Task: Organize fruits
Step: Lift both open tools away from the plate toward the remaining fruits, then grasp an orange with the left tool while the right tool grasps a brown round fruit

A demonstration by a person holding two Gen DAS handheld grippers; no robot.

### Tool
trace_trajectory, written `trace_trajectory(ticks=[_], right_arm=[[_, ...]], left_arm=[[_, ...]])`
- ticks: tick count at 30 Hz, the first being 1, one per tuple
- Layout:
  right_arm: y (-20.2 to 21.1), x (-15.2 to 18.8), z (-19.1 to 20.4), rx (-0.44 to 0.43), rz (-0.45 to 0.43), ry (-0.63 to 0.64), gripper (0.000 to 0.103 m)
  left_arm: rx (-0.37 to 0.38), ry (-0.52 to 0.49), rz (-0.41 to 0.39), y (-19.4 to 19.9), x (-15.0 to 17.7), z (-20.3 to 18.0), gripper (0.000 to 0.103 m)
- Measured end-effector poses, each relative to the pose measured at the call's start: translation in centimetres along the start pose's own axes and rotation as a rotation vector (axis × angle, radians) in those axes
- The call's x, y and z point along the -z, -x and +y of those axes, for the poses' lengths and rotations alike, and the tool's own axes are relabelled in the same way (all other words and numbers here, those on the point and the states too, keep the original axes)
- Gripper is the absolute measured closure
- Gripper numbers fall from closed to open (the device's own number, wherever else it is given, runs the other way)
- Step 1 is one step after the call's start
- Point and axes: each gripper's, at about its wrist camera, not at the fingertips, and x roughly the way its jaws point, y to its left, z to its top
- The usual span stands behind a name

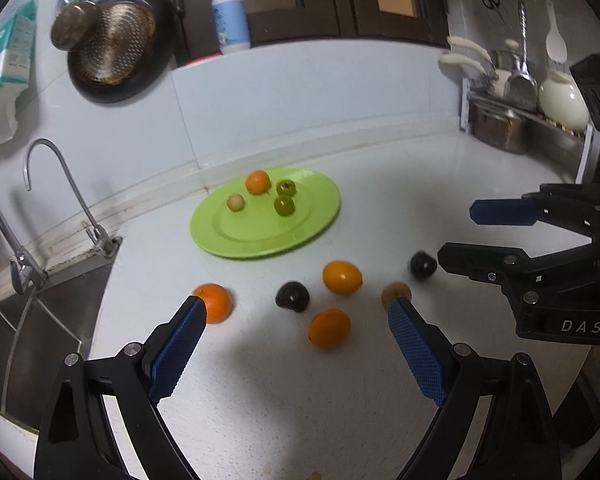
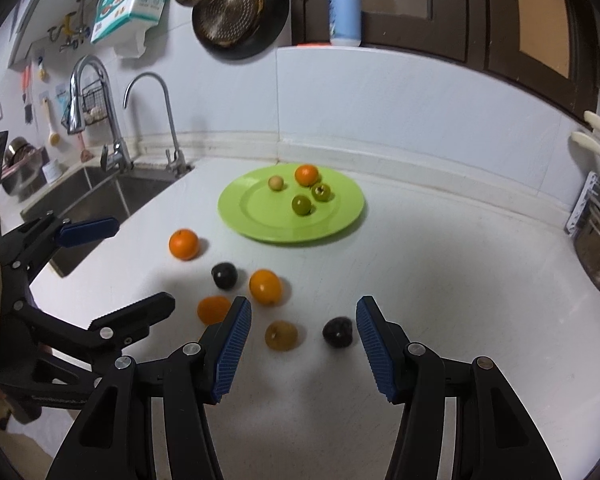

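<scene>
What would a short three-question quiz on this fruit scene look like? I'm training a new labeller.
1. How many fruits lie on the green plate?
2. True or false: the right gripper is shut on a dark fruit.
3. Which fruit on the counter lies nearest the sink? A) the brown fruit B) the round orange C) a dark fruit

Key:
1. Four: one orange, two green, one pale.
2. False: its jaws are open and empty; the fruit lies on the counter beyond them.
3. B
</scene>
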Motion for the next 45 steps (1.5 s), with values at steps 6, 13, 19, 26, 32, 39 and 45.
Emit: trace_trajectory(ticks=[6, 13, 19, 26, 32, 39, 45], right_arm=[[-1.9, 0.8, 0.4, -0.031, 0.057, 0.018, 0.047], [-4.2, 1.3, 0.3, -0.073, 0.113, 0.022, 0.053], [-5.7, 1.6, 0.4, -0.105, 0.152, 0.014, 0.057], [-7.2, 1.9, 0.1, -0.126, 0.190, -0.008, 0.062], [-8.1, 2.1, -0.1, -0.141, 0.213, -0.040, 0.065], [-8.8, 2.1, 0.0, -0.145, 0.222, -0.058, 0.071], [-8.9, 2.2, 0.0, -0.141, 0.225, -0.079, 0.073]], left_arm=[[0.023, -0.040, 0.035, -1.5, 0.7, -0.4, 0.016], [0.068, -0.068, 0.097, -3.7, 1.2, -0.6, 0.028], [0.144, -0.055, 0.162, -5.5, 1.4, -0.5, 0.041], [0.175, -0.035, 0.198, -6.8, 1.6, -0.7, 0.047], [0.192, -0.011, 0.209, -7.2, 1.6, -0.6, 0.056], [0.215, 0.015, 0.228, -7.9, 1.5, -0.2, 0.068], [0.226, 0.036, 0.229, -7.8, 1.5, 0.0, 0.069]])
